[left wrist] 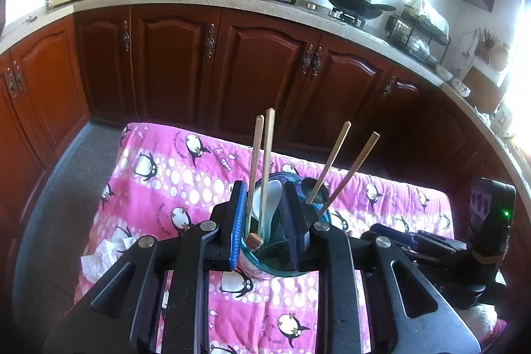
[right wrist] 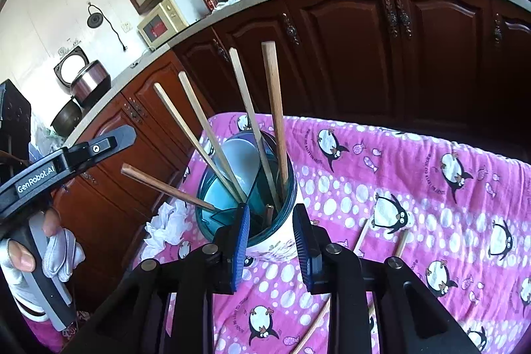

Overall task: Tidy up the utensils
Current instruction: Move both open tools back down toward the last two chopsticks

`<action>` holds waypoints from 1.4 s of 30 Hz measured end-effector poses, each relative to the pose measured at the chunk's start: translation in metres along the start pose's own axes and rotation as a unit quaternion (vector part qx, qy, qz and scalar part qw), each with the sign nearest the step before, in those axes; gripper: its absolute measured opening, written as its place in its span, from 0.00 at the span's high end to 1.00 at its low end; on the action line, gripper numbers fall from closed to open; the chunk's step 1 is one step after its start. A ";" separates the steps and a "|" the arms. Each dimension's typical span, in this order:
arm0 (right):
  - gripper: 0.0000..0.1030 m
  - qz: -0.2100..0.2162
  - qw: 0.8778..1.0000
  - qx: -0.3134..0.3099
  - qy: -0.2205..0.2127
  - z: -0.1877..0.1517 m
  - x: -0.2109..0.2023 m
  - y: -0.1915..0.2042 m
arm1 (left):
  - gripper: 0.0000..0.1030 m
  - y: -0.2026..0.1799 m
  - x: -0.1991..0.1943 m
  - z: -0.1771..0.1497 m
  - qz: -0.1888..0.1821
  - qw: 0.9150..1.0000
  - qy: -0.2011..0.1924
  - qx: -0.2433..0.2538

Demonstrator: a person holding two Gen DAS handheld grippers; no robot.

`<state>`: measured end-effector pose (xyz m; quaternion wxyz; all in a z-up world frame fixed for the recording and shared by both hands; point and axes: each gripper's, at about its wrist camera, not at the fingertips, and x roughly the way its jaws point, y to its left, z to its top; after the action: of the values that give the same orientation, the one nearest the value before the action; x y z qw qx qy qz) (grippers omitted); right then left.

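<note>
Utensil holder (right wrist: pixel 247 188) standing on pink cloth (right wrist: pixel 415 188), already keeping several chopsticks (right wrist: pixel 275 108) and white spoon (left wrist: pixel 270 201). Both grippers (left wrist: pixel 264 221) (right wrist: pixel 270 238) gaping narrowly, gripping nothing. Loose chopsticks (right wrist: pixel 361 236) still lying on cloth, waiting.

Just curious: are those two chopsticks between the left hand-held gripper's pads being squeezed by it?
Apart. The left wrist view shows the chopsticks standing in the holder, with gaps to both pads.

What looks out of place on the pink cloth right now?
Two things stand out. Loose chopsticks still lie flat on the cloth beside the holder, partly hidden behind the right gripper, not standing in it with the others. A crumpled tissue sits at the cloth's left edge.
</note>
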<state>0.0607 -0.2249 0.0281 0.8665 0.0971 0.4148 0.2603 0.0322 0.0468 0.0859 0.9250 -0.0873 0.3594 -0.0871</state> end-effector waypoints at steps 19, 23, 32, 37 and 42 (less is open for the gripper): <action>0.74 -0.016 1.000 -0.012 -0.022 -0.013 -0.041 0.015 | 0.58 -0.039 -0.036 -0.018 0.017 0.998 -0.032 0.046; 0.73 -0.022 0.999 -0.014 -0.026 -0.018 -0.051 0.016 | 0.53 -0.051 -0.040 -0.026 0.010 0.998 -0.032 0.056; 0.70 -0.060 0.998 0.014 0.002 -0.044 -0.052 -0.025 | 0.48 -0.078 -0.027 -0.054 -0.031 0.997 0.006 0.075; 0.70 -0.086 0.994 0.056 0.045 -0.064 -0.025 -0.068 | 0.48 -0.090 0.004 -0.082 -0.040 0.994 0.052 0.089; 0.70 -0.095 0.990 0.080 0.068 -0.075 0.006 -0.095 | 0.48 -0.100 0.037 -0.106 -0.040 0.991 0.085 0.097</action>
<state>0.0414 -0.3058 -0.0604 0.8466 0.1083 0.4993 0.1490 -0.0232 -0.0693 0.0070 0.8910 -0.0037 0.4227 -0.1657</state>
